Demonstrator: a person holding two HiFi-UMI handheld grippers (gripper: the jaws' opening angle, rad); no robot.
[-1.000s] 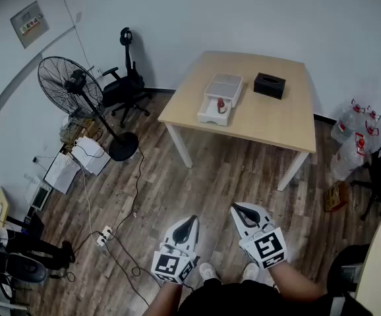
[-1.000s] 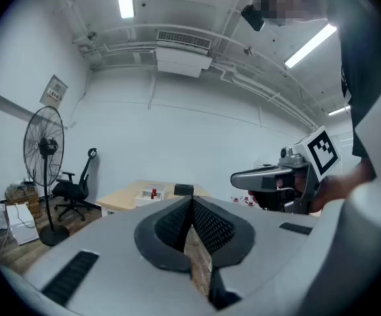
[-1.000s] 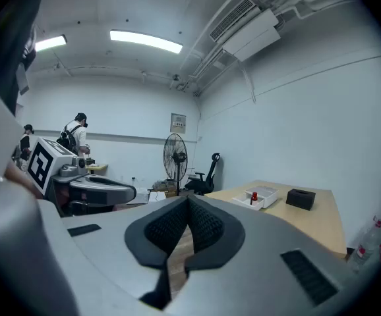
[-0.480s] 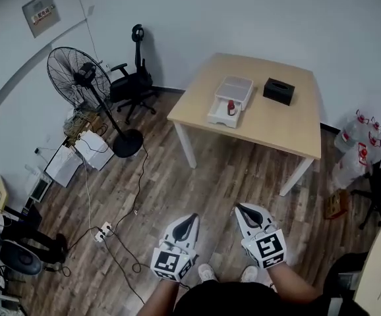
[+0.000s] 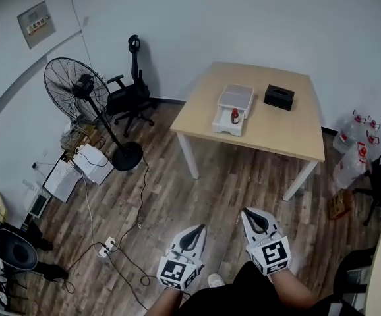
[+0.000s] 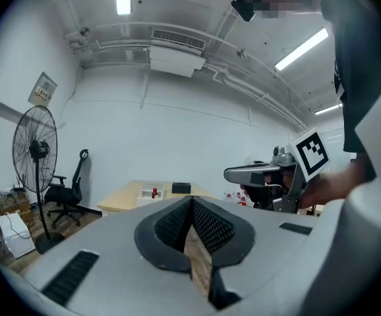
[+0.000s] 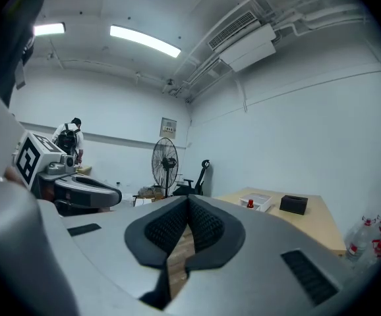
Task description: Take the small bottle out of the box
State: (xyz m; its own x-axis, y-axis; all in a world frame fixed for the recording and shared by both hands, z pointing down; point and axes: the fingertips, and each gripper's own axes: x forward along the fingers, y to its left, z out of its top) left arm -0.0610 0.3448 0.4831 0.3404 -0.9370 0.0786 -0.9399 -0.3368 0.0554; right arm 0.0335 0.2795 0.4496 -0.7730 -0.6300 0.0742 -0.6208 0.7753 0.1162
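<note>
A small red bottle stands upright in a white open box on the wooden table far ahead. The bottle and the box appear tiny in the left gripper view; the bottle and the box also show in the right gripper view. My left gripper and right gripper are held low near my body, well short of the table. Both are shut with nothing between the jaws. The left gripper and right gripper point toward the table.
A black tissue box sits on the table behind the white box. A standing fan, an office chair, cables and a power strip lie on the wood floor at left. Water jugs stand at right.
The view has shifted, and the table now sits slightly farther right and lower in the picture. Both grippers stay shut and low near my body.
</note>
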